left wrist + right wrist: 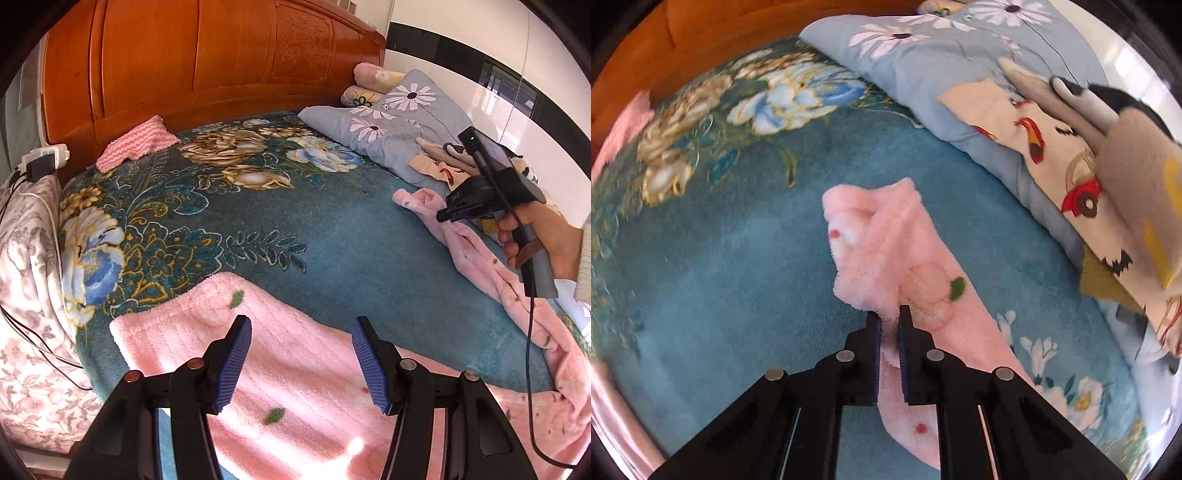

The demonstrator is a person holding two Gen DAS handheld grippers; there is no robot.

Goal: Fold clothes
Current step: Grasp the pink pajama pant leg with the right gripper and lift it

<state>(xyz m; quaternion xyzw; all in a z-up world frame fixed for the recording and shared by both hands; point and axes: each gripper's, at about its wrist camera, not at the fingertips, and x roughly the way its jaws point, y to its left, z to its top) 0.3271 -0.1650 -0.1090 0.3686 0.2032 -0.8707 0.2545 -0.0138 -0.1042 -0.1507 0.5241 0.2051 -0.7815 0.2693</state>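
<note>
Left gripper: jaws wide apart, holding nothing, poised over the near leg of the fluffy pink fleece garment, likely ready to pin it.
Right gripper: pinched tight on the garment's bunched far leg, probably to drag it over.
Garment: spread on the teal floral bed blanket.
Beyond garment: grey daisy-print pillow and piled clothes crowd that side.

The left gripper is hovering with its jaws spread wide, gripping nothing. The right gripper is pinching pink fleece, its jaws nearly closed. The right hand is apparently squeezing its handle.
</note>
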